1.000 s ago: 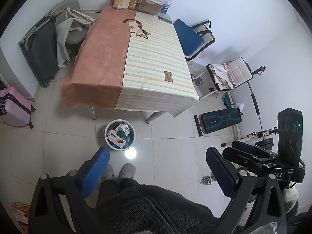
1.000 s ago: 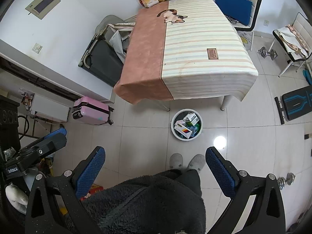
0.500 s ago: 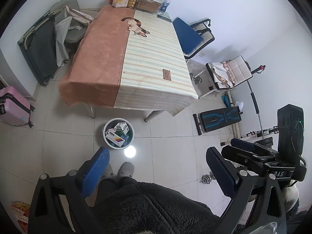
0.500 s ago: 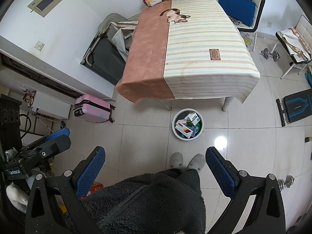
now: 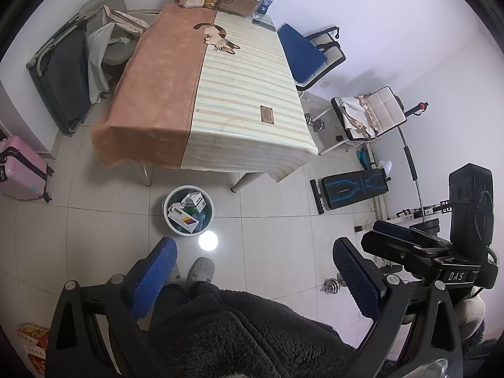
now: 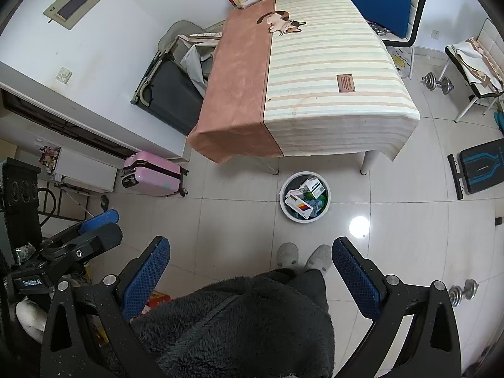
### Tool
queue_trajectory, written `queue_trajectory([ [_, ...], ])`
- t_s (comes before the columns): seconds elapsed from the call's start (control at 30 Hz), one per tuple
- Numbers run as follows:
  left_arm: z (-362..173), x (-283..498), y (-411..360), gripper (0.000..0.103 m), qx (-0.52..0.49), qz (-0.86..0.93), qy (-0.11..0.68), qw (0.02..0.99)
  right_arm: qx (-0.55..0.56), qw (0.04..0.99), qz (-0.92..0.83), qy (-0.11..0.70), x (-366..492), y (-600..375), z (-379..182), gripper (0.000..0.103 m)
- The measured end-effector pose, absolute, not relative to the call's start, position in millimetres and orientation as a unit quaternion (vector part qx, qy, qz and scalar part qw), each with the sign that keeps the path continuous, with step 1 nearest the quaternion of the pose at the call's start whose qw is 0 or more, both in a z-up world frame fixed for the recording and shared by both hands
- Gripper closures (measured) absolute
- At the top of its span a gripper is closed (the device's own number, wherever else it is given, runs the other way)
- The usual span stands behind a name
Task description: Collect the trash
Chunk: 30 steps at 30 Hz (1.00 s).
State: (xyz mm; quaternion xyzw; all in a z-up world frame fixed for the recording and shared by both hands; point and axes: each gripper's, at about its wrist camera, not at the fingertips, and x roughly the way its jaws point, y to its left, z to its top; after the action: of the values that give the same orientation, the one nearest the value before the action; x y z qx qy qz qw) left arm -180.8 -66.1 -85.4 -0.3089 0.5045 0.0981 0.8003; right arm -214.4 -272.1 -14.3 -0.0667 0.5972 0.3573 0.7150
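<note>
Apparently near the close: both grippers held high over the floor, looking down on the room; left gripper [image 5: 255, 274] with fingers spread wide, nothing between them; right gripper [image 6: 250, 272] the same, wide apart and empty. White trash bin [image 6: 305, 200] stands on the tiled floor just off the near end of the table [image 6: 315, 88], in front of the person's slippers [image 6: 304, 255]; it already holds several cartons and wrappers, among them a box with a coloured stripe [image 5: 182, 218]. Table under a pink and striped cloth, its near part bare but for a sewn label; snack bags and a cardboard box [image 5: 234, 0] crowd the far end against the wall, whether trash or not I cannot tell. Judgement: collecting looks largely done; next move calls for scanning the floor and far table end for leftovers, then reaching in.
</note>
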Motion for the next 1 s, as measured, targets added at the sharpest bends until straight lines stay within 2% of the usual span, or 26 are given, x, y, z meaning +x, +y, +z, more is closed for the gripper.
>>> queue_trajectory([
  [1.0,-87.5,-179.9,-69.1,0.002,-0.310,0.096,0.505,0.800,-0.062,0.718,0.357,0.595,-217.1,-270.5,-5.6,0.000],
])
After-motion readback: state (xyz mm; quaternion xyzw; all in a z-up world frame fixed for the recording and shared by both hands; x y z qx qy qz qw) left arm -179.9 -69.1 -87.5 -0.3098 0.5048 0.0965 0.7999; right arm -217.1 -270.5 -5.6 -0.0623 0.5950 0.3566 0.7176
